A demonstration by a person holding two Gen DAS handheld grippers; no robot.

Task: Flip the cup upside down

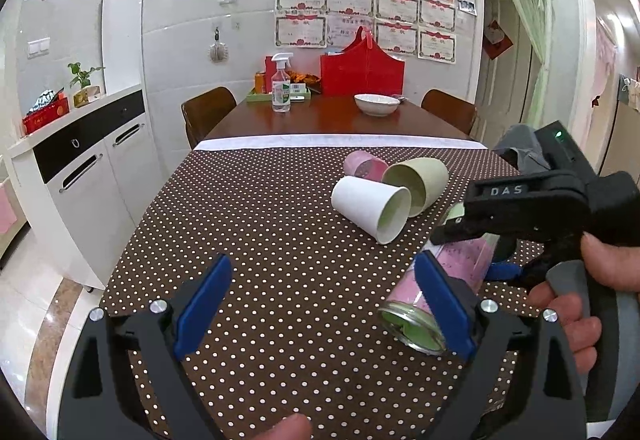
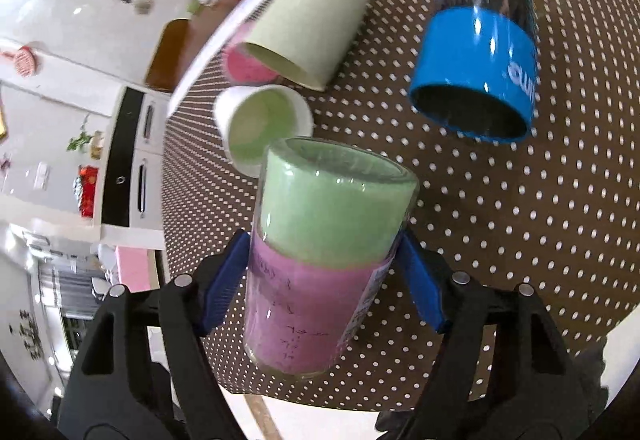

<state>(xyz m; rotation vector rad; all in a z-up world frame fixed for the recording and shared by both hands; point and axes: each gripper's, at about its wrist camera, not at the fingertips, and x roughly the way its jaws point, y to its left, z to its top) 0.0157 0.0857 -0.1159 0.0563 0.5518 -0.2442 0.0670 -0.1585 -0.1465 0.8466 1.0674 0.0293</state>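
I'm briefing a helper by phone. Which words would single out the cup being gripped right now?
On the polka-dot tablecloth, look near the front edge, where the right gripper clamps a clear glass cup. Unlike the white, beige and blue cups beside it, it is see-through, lined pink and green inside.

You see a clear, glossy glass cup [image 2: 320, 264] with matt green and pink paper inside. The tablecloth [image 1: 280, 232] under it looks like matt cloth, brown with white dots. The white cup [image 1: 370, 208] reads as matt paper, the blue cup [image 2: 476, 72] as shiny plastic, and the far tabletop [image 1: 320, 120] as polished wood.
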